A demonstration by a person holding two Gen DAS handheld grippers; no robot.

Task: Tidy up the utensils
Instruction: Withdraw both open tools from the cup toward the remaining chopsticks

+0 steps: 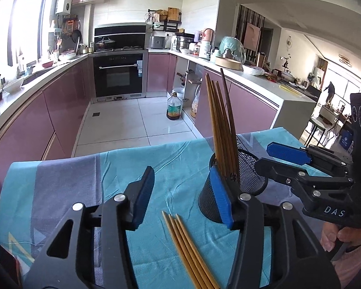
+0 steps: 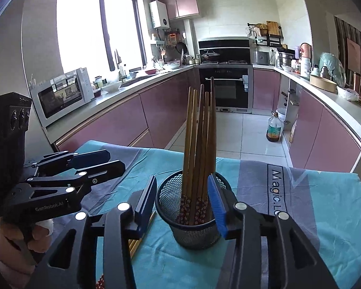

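Observation:
A black mesh cup (image 1: 245, 183) (image 2: 192, 219) stands on the blue cloth and holds several brown chopsticks (image 1: 222, 125) (image 2: 201, 139) upright. Several loose chopsticks (image 1: 187, 250) lie on the cloth in front of the cup; their ends also show in the right wrist view (image 2: 142, 236). My left gripper (image 1: 184, 195) is open and empty above the loose chopsticks, just left of the cup. My right gripper (image 2: 184, 200) is open, its fingers on either side of the cup, not touching it. Each gripper shows in the other's view: the right (image 1: 276, 156) and the left (image 2: 106, 161).
The cloth-covered table (image 1: 60, 192) (image 2: 325, 216) ends at a far edge, with tiled floor beyond. An oil bottle (image 1: 173, 107) (image 2: 274, 128) stands on the floor by the pink cabinets. A microwave (image 2: 62, 96) stands on the left counter.

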